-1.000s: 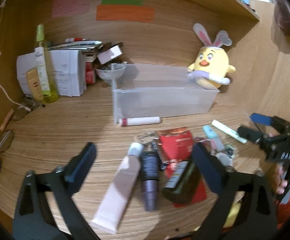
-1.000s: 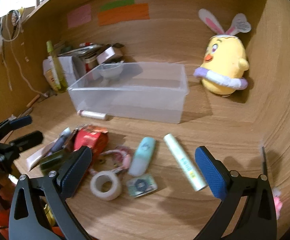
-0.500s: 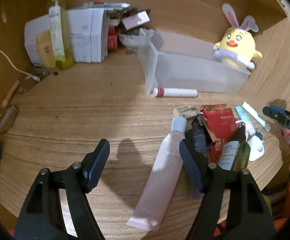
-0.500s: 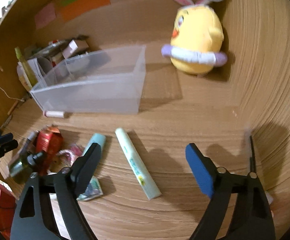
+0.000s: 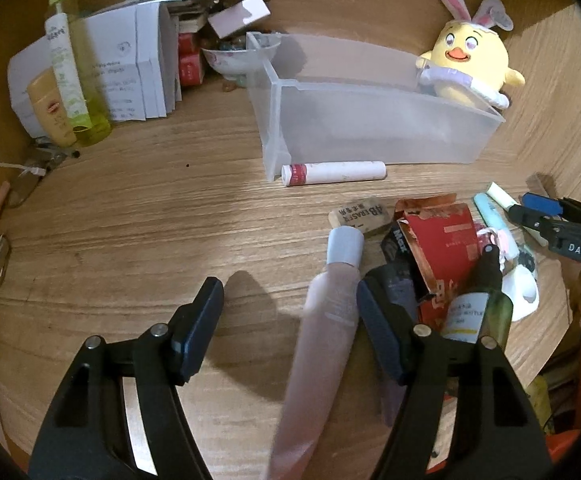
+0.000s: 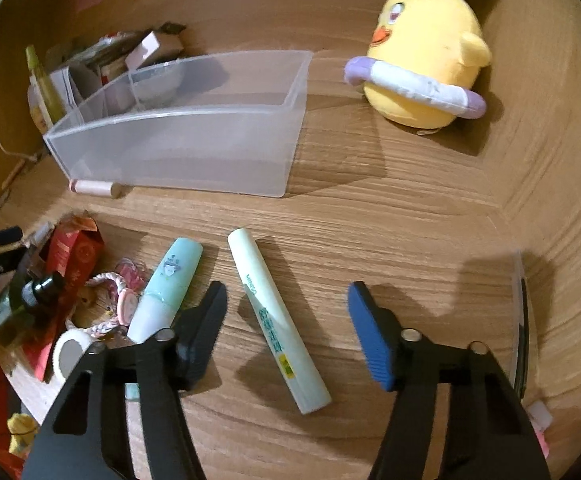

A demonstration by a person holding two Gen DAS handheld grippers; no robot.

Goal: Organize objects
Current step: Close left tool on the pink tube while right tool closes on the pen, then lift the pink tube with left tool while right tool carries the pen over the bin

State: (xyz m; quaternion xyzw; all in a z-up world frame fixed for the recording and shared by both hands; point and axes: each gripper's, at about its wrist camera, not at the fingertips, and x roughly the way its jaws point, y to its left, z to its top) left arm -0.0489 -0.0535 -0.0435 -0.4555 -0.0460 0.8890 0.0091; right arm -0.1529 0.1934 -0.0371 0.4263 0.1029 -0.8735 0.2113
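Both grippers gape empty above the wooden desk point(image 6: 390, 208): the left gripper point(image 5: 290, 312) straddles a pink tube point(image 5: 322, 344), the right gripper point(image 6: 286, 320) a pale-green stick point(image 6: 276, 322).

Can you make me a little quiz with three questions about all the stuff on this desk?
1. True or false: the clear plastic storage bin has things in it.
2. Which item lies between the right gripper fingers? A) pale green stick tube B) yellow chick plush toy
3. Fill in: the left gripper is around a long ____ squeeze tube.

Key: 1 false; 2 A; 3 pink.
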